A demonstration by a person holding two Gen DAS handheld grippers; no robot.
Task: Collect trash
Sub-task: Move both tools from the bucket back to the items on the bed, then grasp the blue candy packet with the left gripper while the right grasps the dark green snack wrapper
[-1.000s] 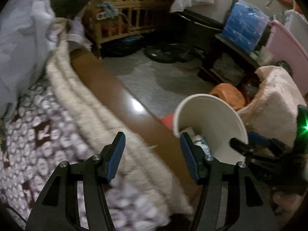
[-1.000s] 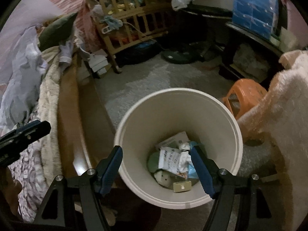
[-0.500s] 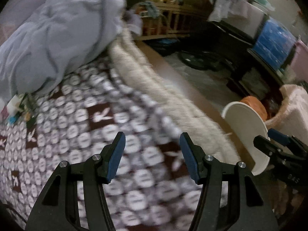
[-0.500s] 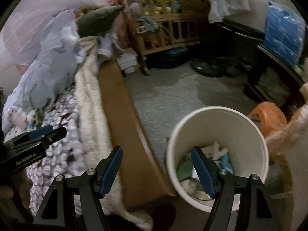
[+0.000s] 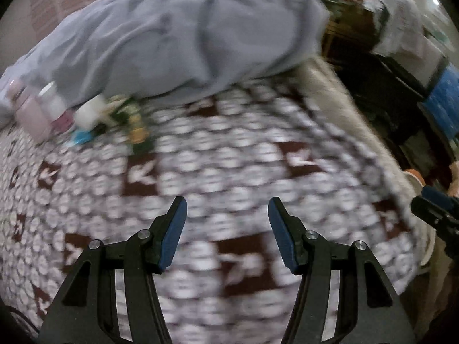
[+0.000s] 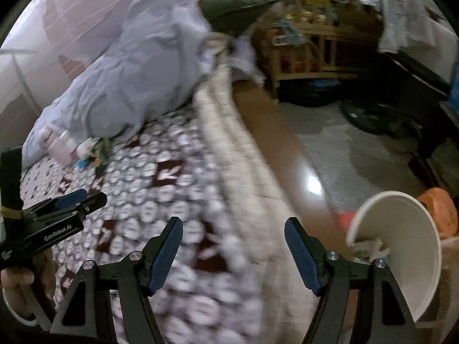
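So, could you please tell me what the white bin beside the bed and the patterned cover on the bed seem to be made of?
The white bin looks like smooth, matte plastic: thin, even rim and plain seamless inner wall, though coated card cannot be ruled out. The patterned cover looks like soft woven or printed fabric: it follows the bed's curve with no shine; blur hides the weave.
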